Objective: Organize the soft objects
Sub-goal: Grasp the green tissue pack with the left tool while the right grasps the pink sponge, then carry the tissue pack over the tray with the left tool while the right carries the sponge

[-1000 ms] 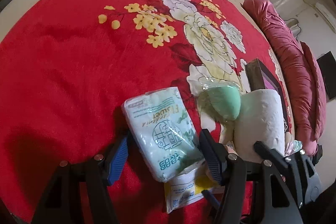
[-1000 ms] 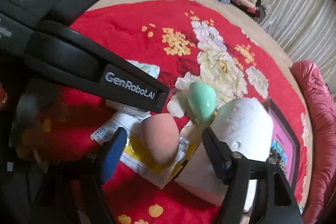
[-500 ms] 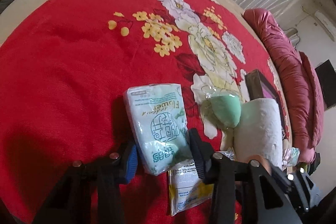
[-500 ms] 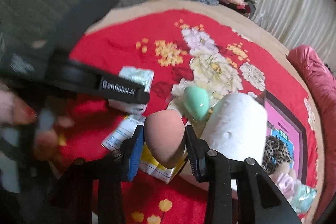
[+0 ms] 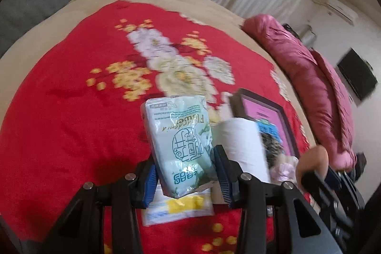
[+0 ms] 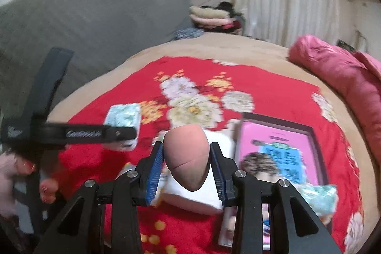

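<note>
A red floral blanket [image 5: 59, 130] covers the bed. On it lies a pink-lidded box [image 6: 273, 149] with a white roll [image 5: 240, 146] just beside. The left gripper [image 5: 185, 173] pinches a pale green tissue pack [image 5: 183, 142], held clear of the blanket. The right gripper [image 6: 187, 169] clamps a pink egg-shaped sponge [image 6: 188, 156] above the roll.

My right gripper [image 6: 186, 160] clamped the pink sponge [image 6: 187, 155] between both blue pads, above the white roll [image 6: 215, 192] on the red blanket [image 6: 273, 92]. My left gripper [image 6: 119, 132] held the tissue pack [image 6: 123, 114] toward the blanket's left edge; the pink box [image 6: 273, 149] lay toward its right edge
</note>
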